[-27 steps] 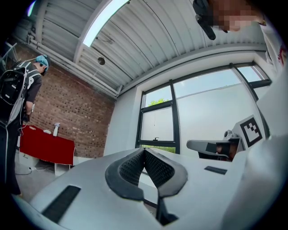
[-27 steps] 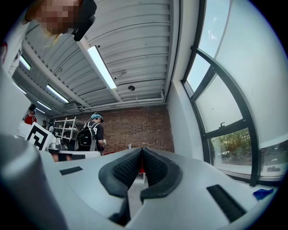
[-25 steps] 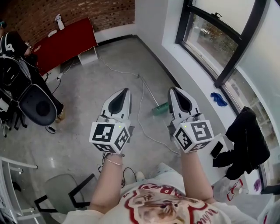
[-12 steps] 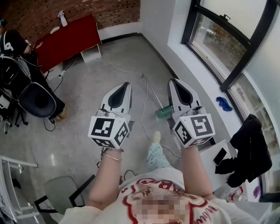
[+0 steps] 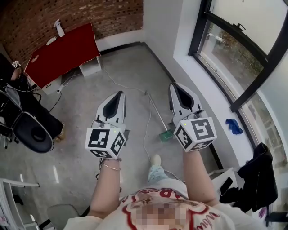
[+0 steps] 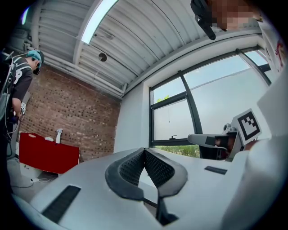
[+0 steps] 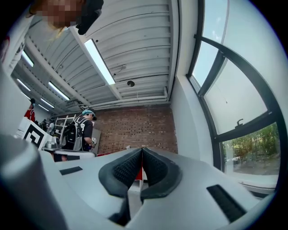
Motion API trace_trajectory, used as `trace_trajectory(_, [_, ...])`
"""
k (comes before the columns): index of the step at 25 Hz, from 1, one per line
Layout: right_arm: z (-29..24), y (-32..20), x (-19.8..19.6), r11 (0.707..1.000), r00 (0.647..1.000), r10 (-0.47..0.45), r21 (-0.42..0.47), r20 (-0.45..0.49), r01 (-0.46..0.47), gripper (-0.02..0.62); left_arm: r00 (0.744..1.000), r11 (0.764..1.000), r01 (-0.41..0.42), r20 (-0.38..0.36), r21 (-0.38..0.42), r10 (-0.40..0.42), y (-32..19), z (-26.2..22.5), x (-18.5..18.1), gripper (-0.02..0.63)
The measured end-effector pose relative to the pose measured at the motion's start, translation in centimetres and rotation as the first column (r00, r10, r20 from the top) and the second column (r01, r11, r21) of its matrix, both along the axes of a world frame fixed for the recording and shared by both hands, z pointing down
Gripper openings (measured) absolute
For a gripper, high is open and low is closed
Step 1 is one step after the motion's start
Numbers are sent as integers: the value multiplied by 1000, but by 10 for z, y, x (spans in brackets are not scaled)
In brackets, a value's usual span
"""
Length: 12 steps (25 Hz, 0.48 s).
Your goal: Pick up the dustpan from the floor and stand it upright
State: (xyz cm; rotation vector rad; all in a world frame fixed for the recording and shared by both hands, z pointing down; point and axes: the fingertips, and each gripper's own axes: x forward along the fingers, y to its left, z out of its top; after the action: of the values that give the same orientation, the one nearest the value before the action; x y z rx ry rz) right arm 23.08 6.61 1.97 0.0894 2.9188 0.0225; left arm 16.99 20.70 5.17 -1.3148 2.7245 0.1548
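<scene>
Left tongs (image 5: 120, 93) are clenched, the two dark ribbed pads meeting at the tips with nothing between them. They reach forward at centre left of the head view. Right tongs (image 5: 172, 85) are also clenched and empty, and reach forward at centre right. Each carries a white cube with black square markers at its near end.

At the bottom centre, between the wearer's two bare forearms, a patterned trouser leg ends in a pale shoe (image 5: 156, 159) on the grey floor (image 5: 81, 103).

Just above the shoe lies the dustpan (image 5: 166, 134). Its green pan is at the centre of the frame, close beside the right tongs' marker cube. Its thin long handle runs up and to the left across the floor, between the two tongs. It lies flat, and neither pair of tongs touches it. A white cable (image 5: 145, 130) winds over the floor and crosses near the handle.

At the left edge stands a black office chair (image 5: 36, 134). In the upper left, a red table (image 5: 63, 49) stands against a brick wall (image 5: 67, 13), with a white spray bottle (image 5: 57, 28) on it.

Down the right side runs a white sill (image 5: 211, 96) under a black-framed window (image 5: 243, 49). A blue cloth (image 5: 233, 126) lies on the sill, and a black jacket (image 5: 258, 173) lies at the lower right.
</scene>
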Motion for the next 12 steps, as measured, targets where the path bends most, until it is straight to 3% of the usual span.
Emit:
trace_trajectory(8, [15, -84, -116, 999, 998, -28, 21, -55, 29, 23, 999, 998, 15, 43, -59, -13, -97, 3, -109, 3])
trace_trajectory(12, [26, -119, -161, 999, 995, -38, 15, -88, 40, 23, 1000, 999, 6, 7, -54, -5, -137, 12, -154, 3])
